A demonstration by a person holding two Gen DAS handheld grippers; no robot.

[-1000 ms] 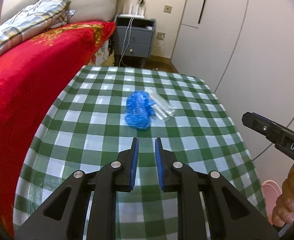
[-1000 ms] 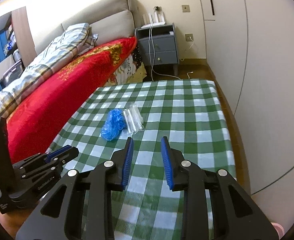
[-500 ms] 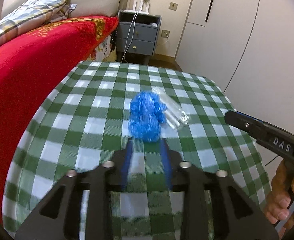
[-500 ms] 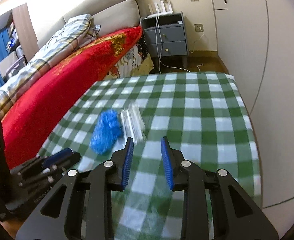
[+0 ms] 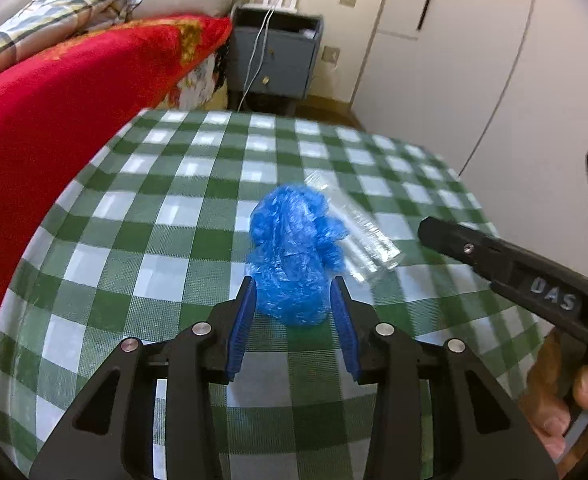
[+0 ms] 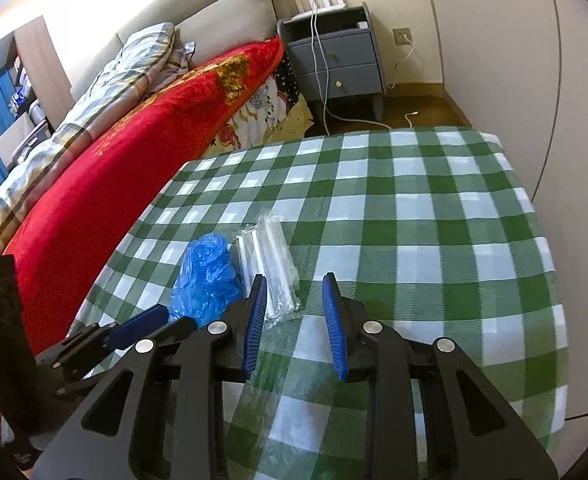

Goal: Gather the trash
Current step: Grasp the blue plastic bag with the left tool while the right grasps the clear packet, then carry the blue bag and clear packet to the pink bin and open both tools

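Left wrist view: the left gripper (image 5: 290,300) has its fingers spread wide on either side of the near end of the blue wad (image 5: 294,256), a crumpled lump of thin blue plastic film that lies on the checked cloth (image 5: 166,240) near the middle of the table. The pads look just beside the wad, perhaps brushing it, but not yet pressing it. Just beside the wad, on its right, lies a clear wrapper (image 5: 358,236); the two seem to touch.

Right wrist view: the right gripper (image 6: 294,300) is also spread and holds nothing. Its left finger covers the near end of the wrapper (image 6: 272,260), which looks flat and long, with ridges like sleeves or straws inside. The wad (image 6: 206,276) sits left of it.

Both pieces are likely very light, soft and easy to crush, so no care for breakage is needed. The wad should compress a lot, so the fingers must close far and take it across its thick middle, not a loose frill that could tear or slip out. The wrapper is probably slick and lies low on the cloth; pinching across its narrow width, fingertips down to the cloth, seems best.
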